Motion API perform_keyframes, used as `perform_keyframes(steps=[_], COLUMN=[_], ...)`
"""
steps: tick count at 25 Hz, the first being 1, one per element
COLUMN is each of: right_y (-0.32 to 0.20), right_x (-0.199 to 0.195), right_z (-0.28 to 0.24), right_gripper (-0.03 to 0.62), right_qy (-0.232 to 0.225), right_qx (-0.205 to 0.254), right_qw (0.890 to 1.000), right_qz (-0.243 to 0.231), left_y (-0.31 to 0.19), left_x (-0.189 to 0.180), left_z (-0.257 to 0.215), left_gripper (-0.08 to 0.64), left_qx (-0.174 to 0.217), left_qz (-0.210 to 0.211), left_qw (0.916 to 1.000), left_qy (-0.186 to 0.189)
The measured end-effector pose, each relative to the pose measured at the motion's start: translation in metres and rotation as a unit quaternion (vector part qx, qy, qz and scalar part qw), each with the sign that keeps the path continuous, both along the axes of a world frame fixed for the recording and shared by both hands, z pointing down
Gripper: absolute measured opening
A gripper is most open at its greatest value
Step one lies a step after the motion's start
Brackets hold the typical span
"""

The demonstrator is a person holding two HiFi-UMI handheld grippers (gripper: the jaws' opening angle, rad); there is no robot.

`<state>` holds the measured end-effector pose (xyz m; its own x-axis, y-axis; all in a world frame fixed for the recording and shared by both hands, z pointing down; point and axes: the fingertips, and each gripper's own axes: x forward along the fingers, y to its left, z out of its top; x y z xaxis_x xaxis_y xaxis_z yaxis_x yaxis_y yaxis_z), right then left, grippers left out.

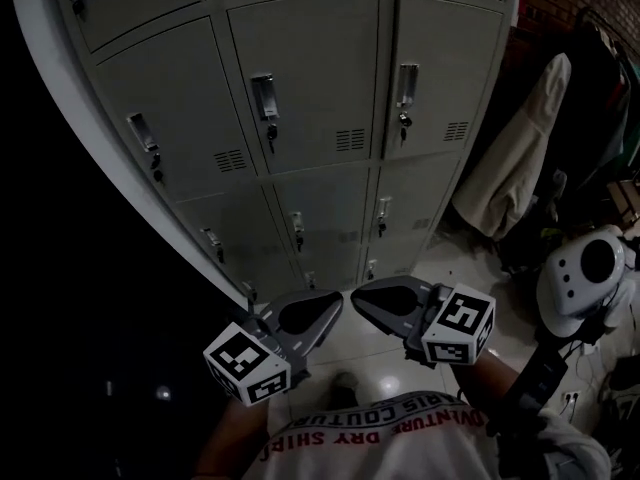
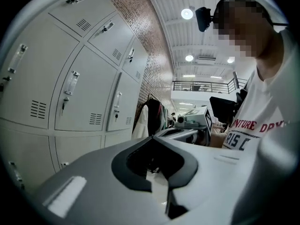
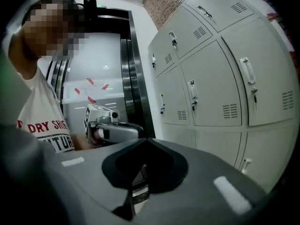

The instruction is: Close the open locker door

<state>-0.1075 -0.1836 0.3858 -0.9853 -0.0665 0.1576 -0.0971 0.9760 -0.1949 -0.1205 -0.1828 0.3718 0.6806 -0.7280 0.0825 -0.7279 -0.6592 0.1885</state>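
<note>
The left tongs and right tongs are both pressed together and empty, their tips near each other, low before the grey lockers.

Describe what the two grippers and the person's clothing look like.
Both the left gripper and right gripper have grey plastic jaws with a dark, rounded recess. Each carries a white cube printed with black square markers. The person wears a white T-shirt with red and dark lettering.
</note>
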Motion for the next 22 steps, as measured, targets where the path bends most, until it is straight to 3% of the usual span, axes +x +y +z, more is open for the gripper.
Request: perform_keyframes(steps=[4, 11, 22], right_y=[0.063, 0.161, 0.214], right_x=[0.049, 0.113, 0.145], right_z=[0.006, 0.003, -0.009], right_gripper=[-0.003, -0.003, -0.003], right_qy=[-0.006, 0.003, -0.010], right_qx=[-0.035, -0.023, -0.023], right_qw=[0.999, 1.000, 1.000], right_qz=[0.007, 0.003, 0.007], left_y=[0.061, 0.160, 0.215], left_x=[0.039, 0.095, 0.130], left_z=[0.003, 0.002, -0.007], left_gripper=[0.005, 0.005, 0.005], left_qx=[-0.008, -0.010, -0.011], left_qz=[-0.006, -0.007, 0.006], left_qw=[0.9999, 0.9999, 0.9999], left_qy=[0.004, 0.003, -0.010])
